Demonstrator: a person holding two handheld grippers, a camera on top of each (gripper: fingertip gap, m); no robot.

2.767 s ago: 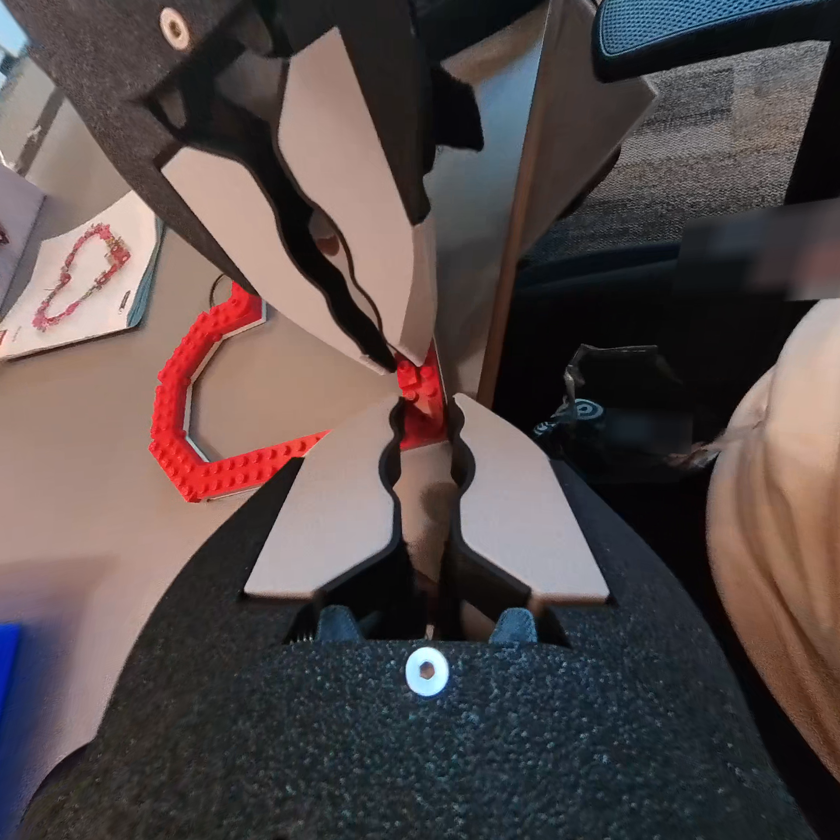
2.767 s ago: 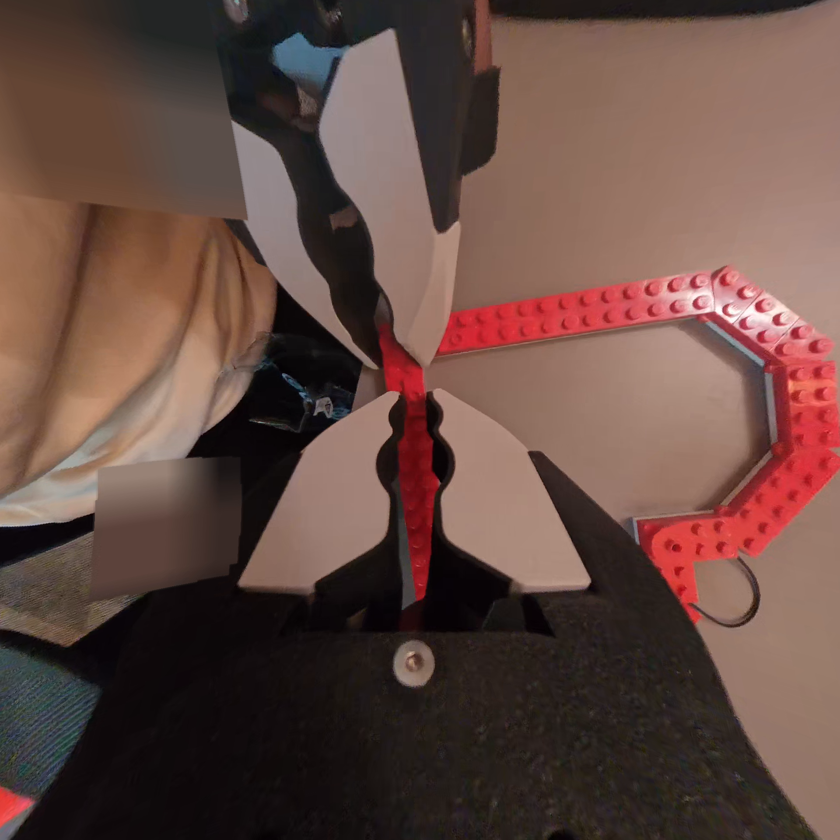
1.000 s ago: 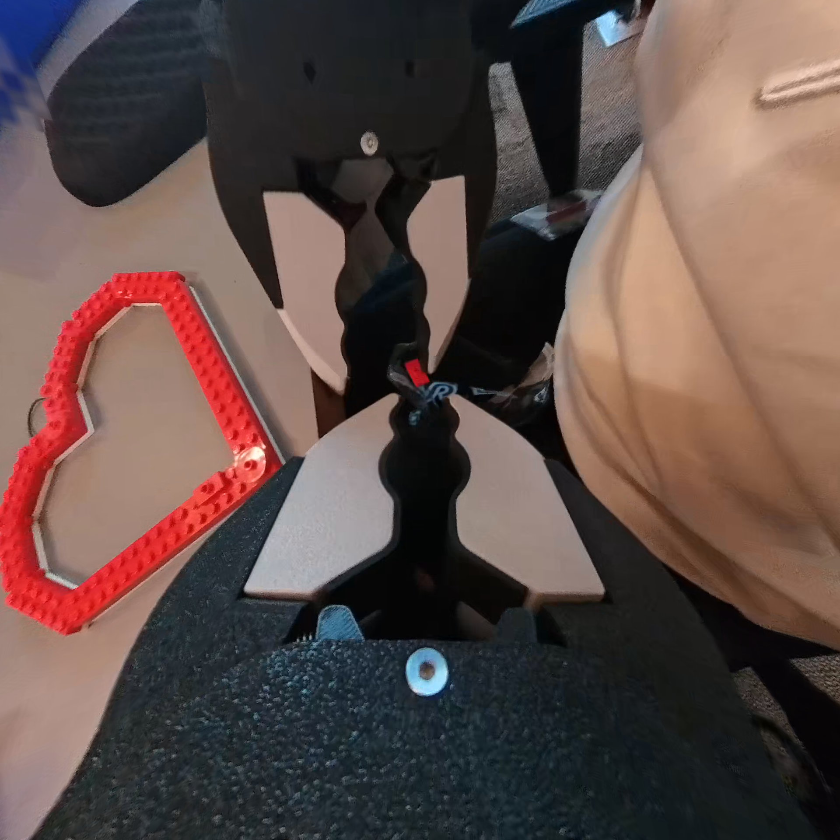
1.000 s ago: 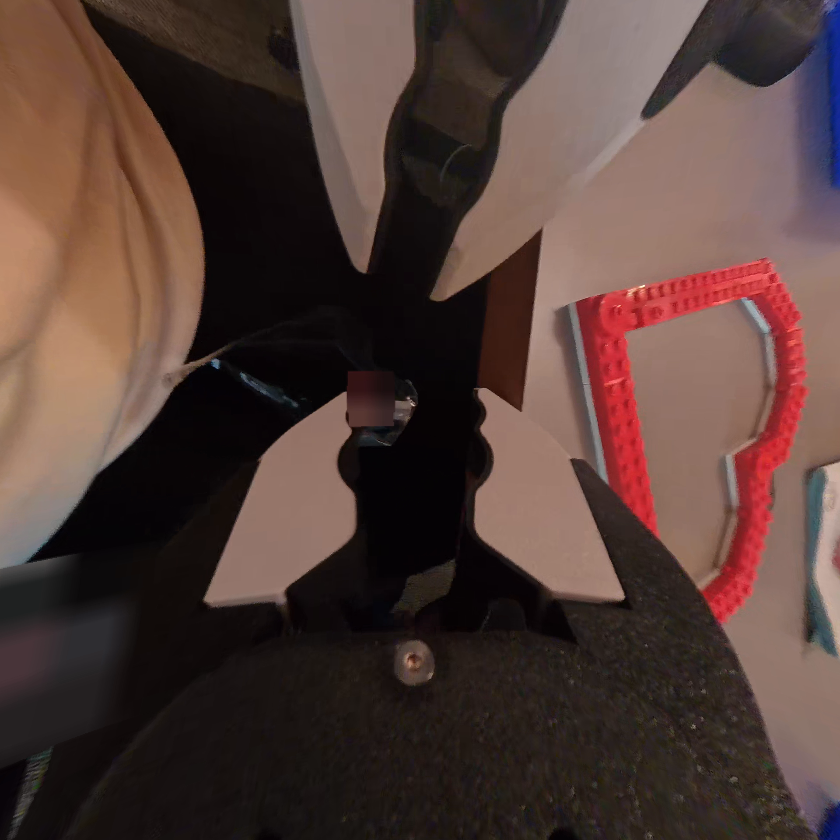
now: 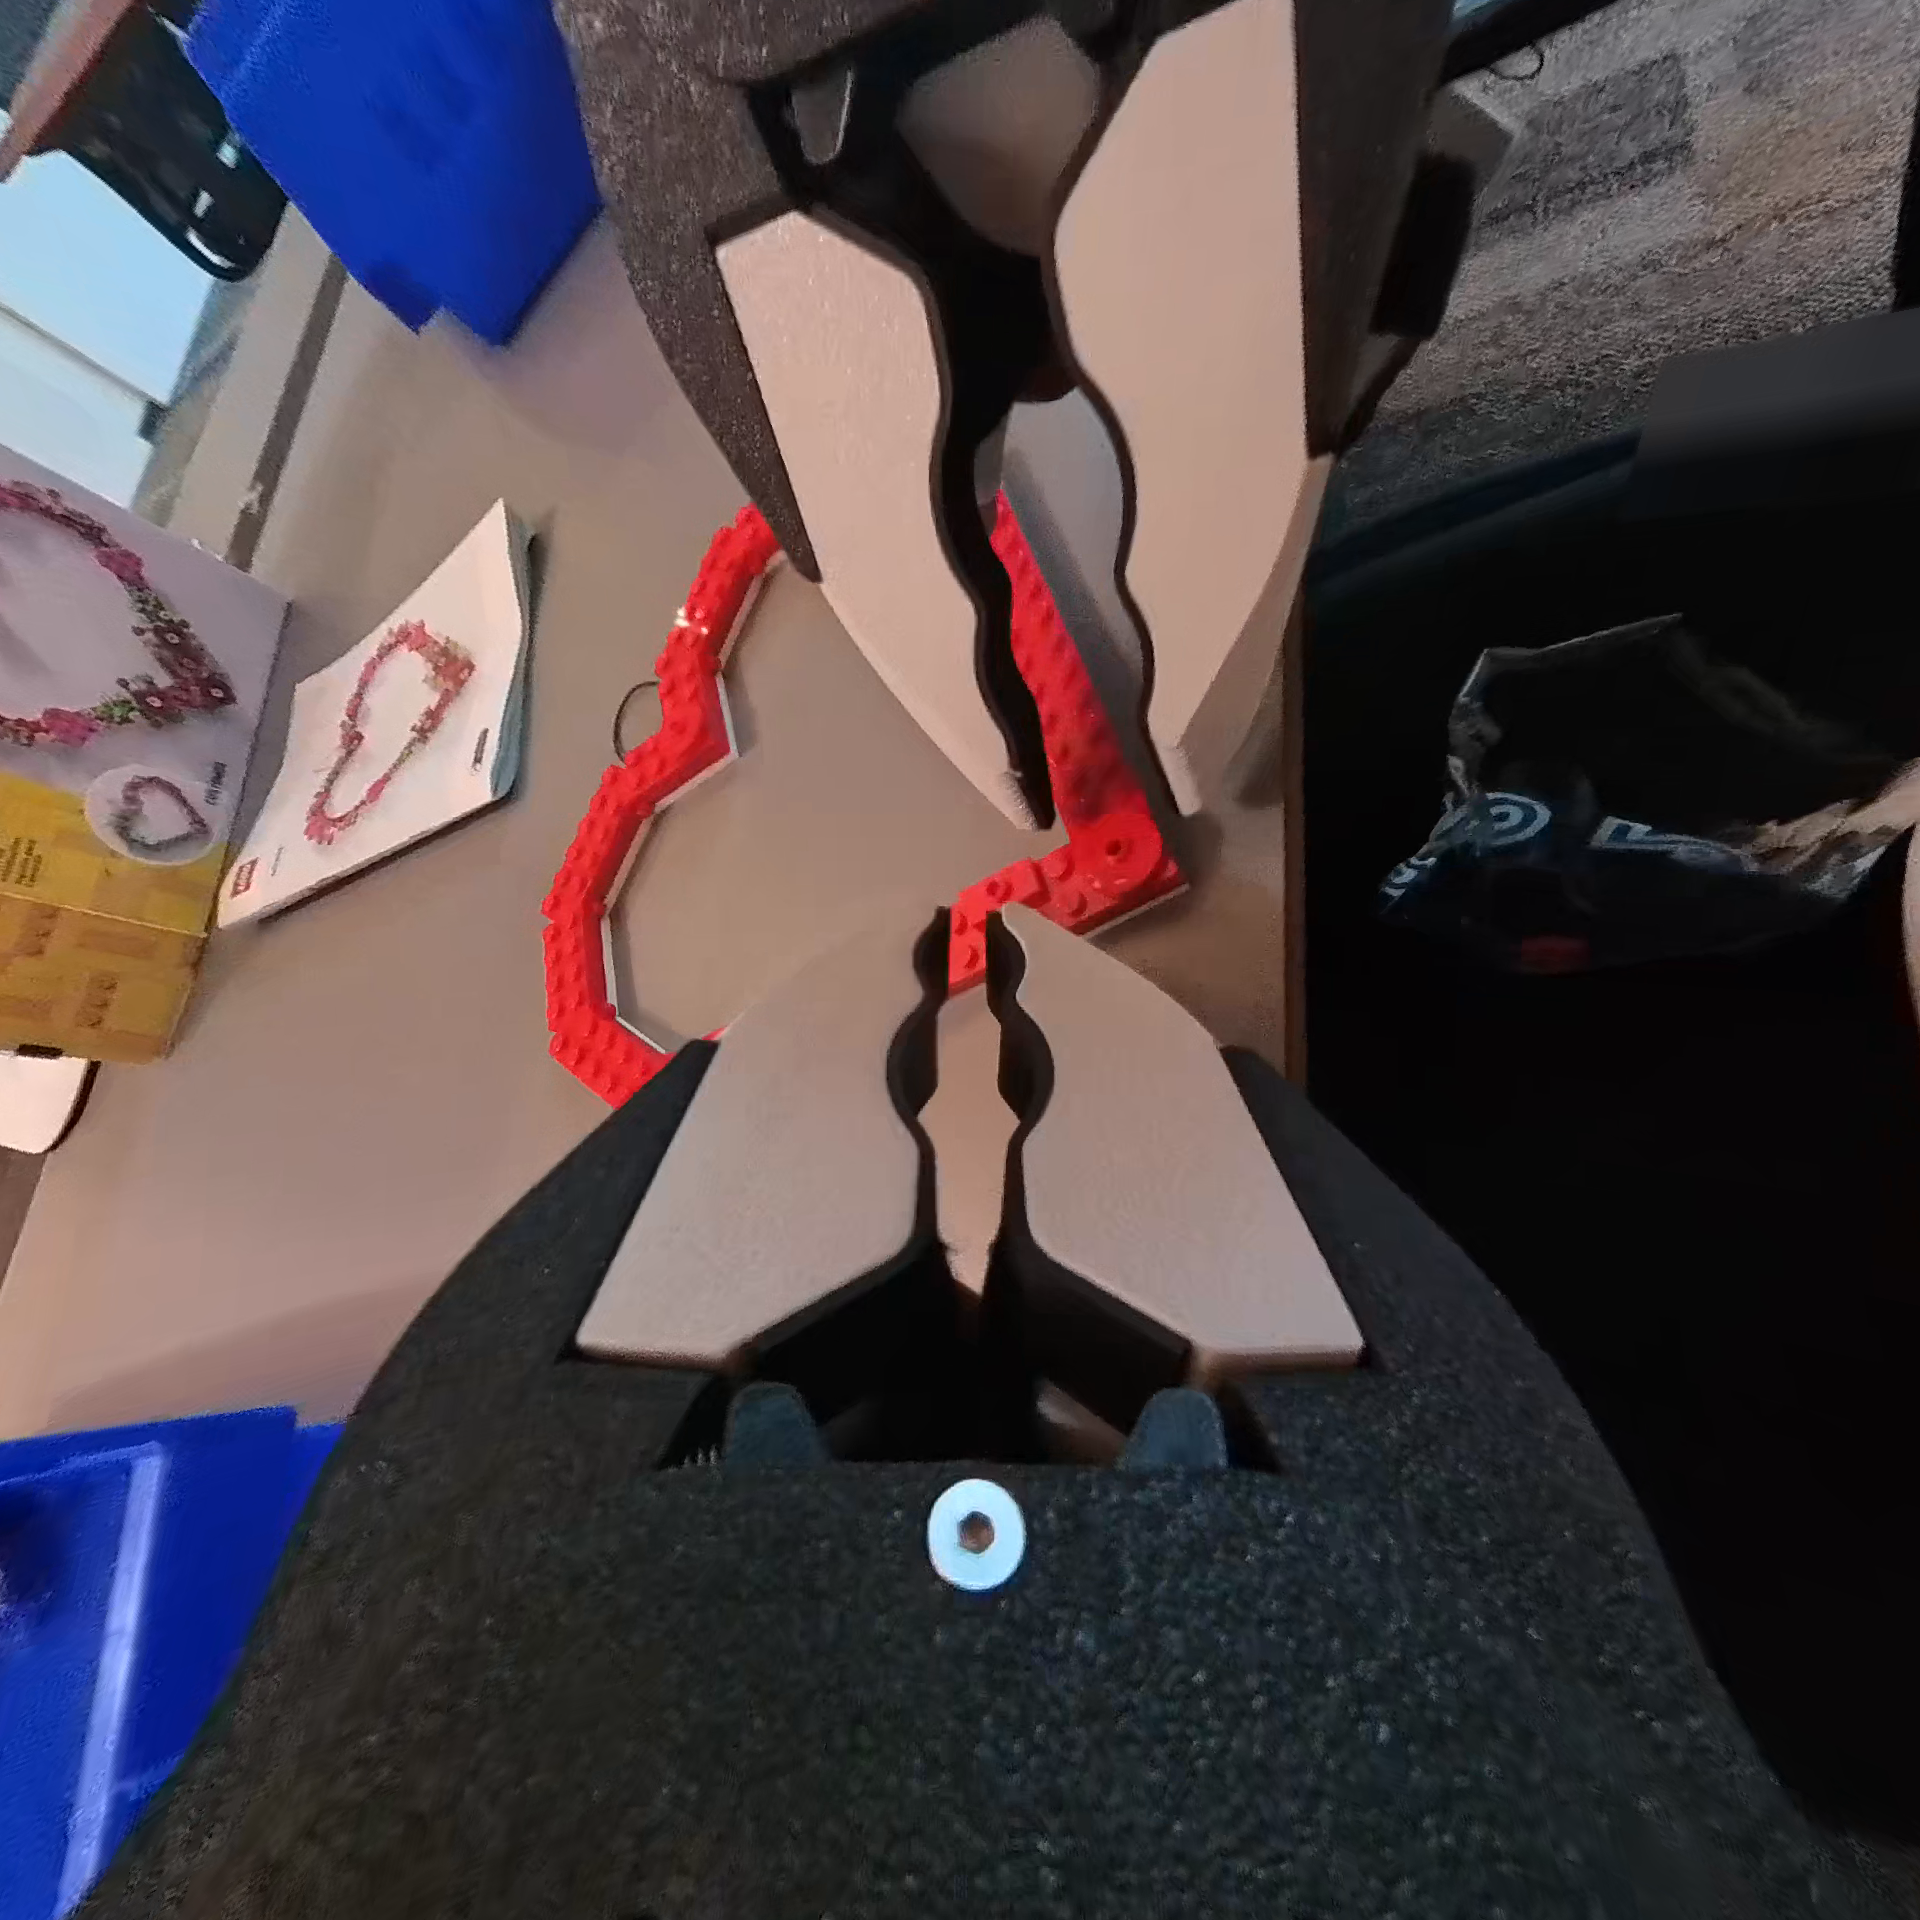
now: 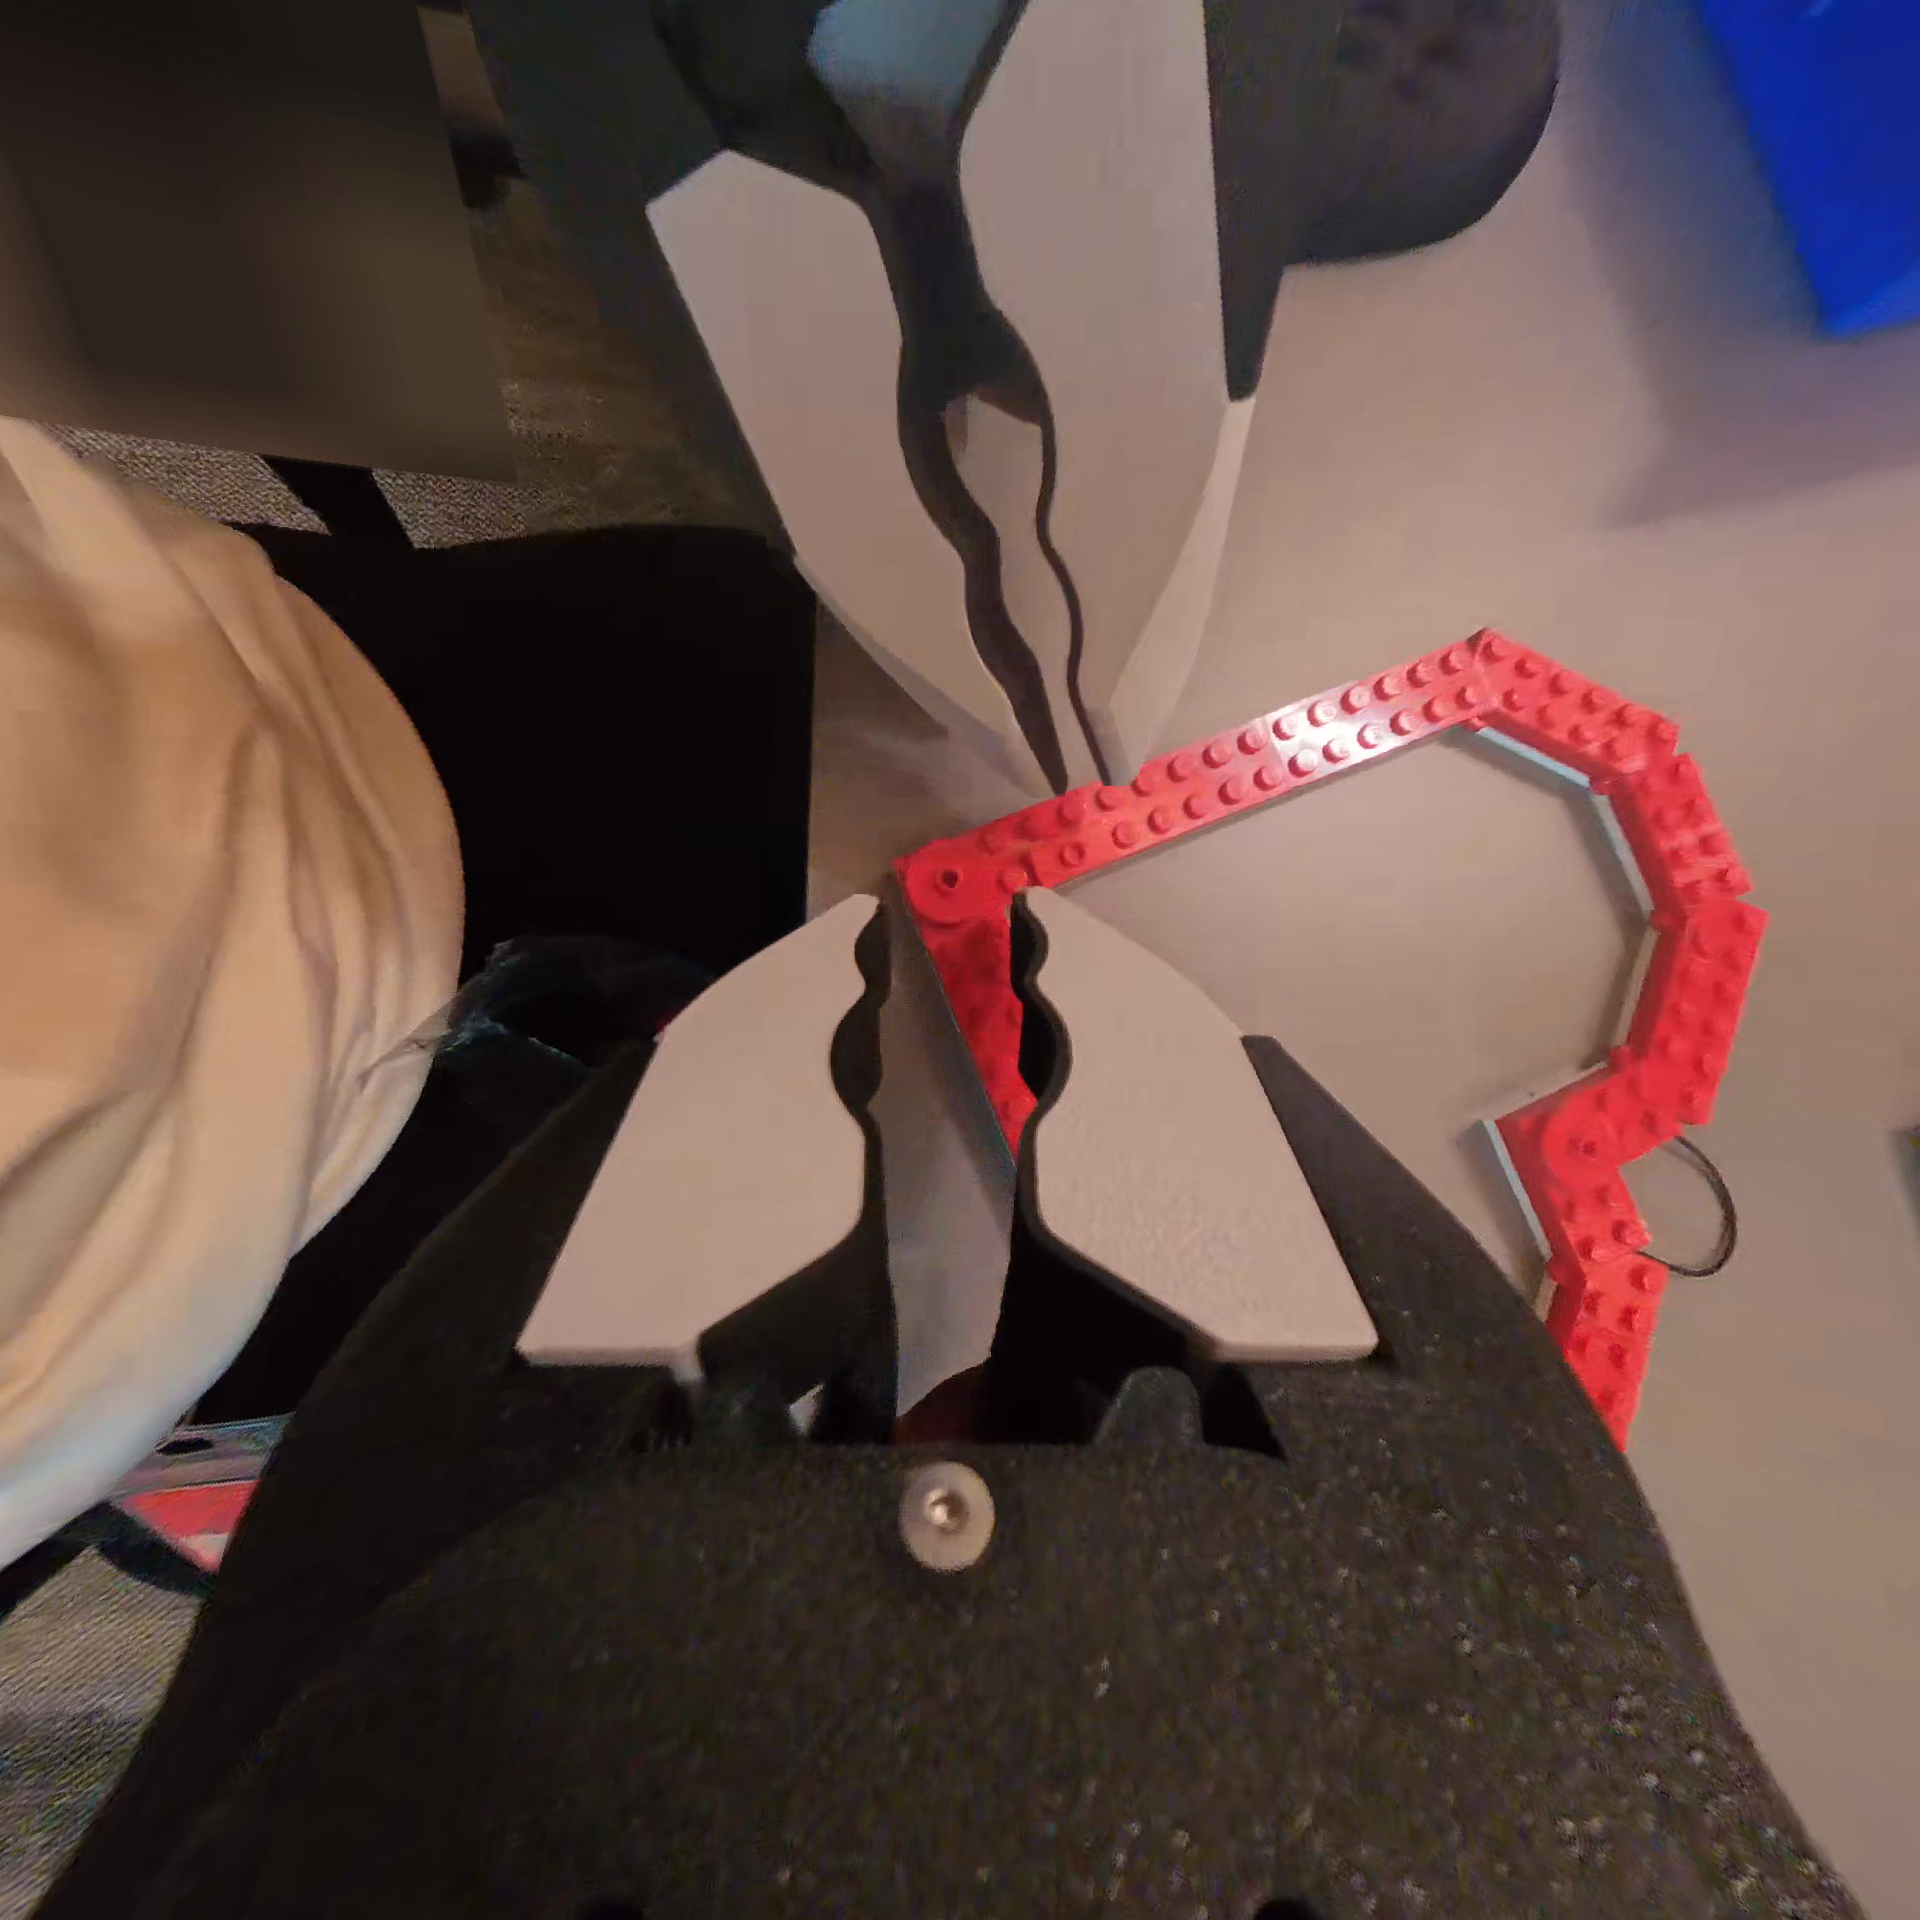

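A red heart-shaped brick frame (image 6: 1351, 748) is lying flat on the desk (image 5: 343, 1195) with its pointed tip close to the near edge, where both grippers are converging on it from opposite sides. The right gripper (image 6: 948, 914) is being held with its fingers apart, straddling one arm of the frame just below the tip, so that the arm sits in the gap without being pinched. The left gripper (image 5: 968, 914) is being held with its fingers nearly together, a thin gap showing, their tips just above the other arm; contact cannot be told. A booklet (image 5: 395, 727) and a picture box (image 5: 104, 727) are lying beyond the frame, beside blue bins (image 5: 416, 156).
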